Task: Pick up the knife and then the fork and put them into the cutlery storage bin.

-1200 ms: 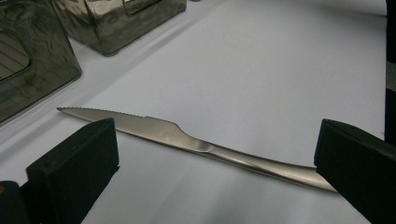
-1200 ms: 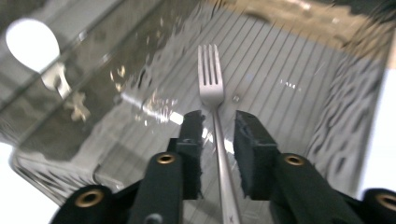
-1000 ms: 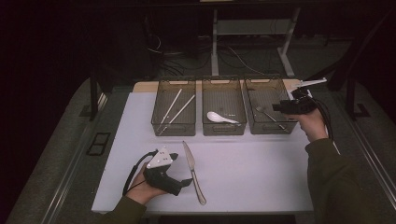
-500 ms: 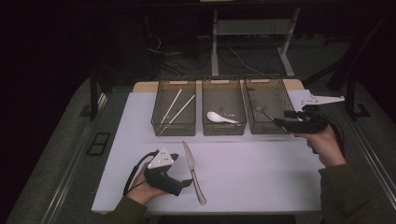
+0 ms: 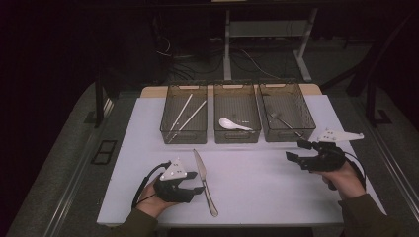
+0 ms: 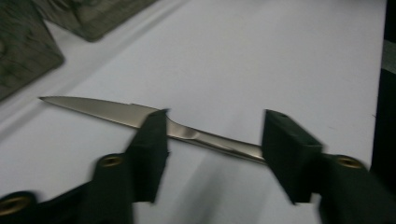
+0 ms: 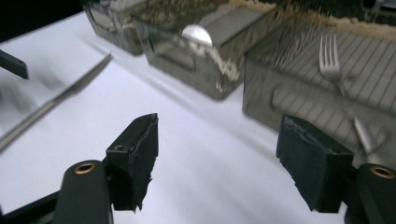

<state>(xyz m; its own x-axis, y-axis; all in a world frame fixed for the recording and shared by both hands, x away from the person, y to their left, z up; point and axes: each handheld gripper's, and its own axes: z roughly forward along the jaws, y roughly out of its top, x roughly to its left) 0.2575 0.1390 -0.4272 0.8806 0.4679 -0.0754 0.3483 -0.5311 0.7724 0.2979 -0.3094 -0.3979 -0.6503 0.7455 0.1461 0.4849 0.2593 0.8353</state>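
Cutlery sorted into bins – the knife is left

Fork point(image 5: 281, 119), spoon point(image 5: 234, 124) and chopsticks point(image 5: 185, 116) lie binned; our left gripper point(image 6: 212, 140) has just been closing around the knife point(image 5: 205, 181) on the table – pads not yet pressing; our right gripper point(image 5: 295, 150), empty, has been opening

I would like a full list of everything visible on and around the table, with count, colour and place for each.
Knife: one, silver, flat on the mat near the front, between the left tool's pads.
Bins: three, dark see-through, in a row at the back of the mat.
Chopsticks: two, pale, in the left bin.
Spoon: one, white, in the middle bin.
Fork: one, silver, in the right bin.
Mat: one, white, covering the table.
Left tool: one, black, jaws have just been closing around the knife handle, pads not yet pressing.
Right tool: one, black, open, nothing between its jaws, in front of the right bin.
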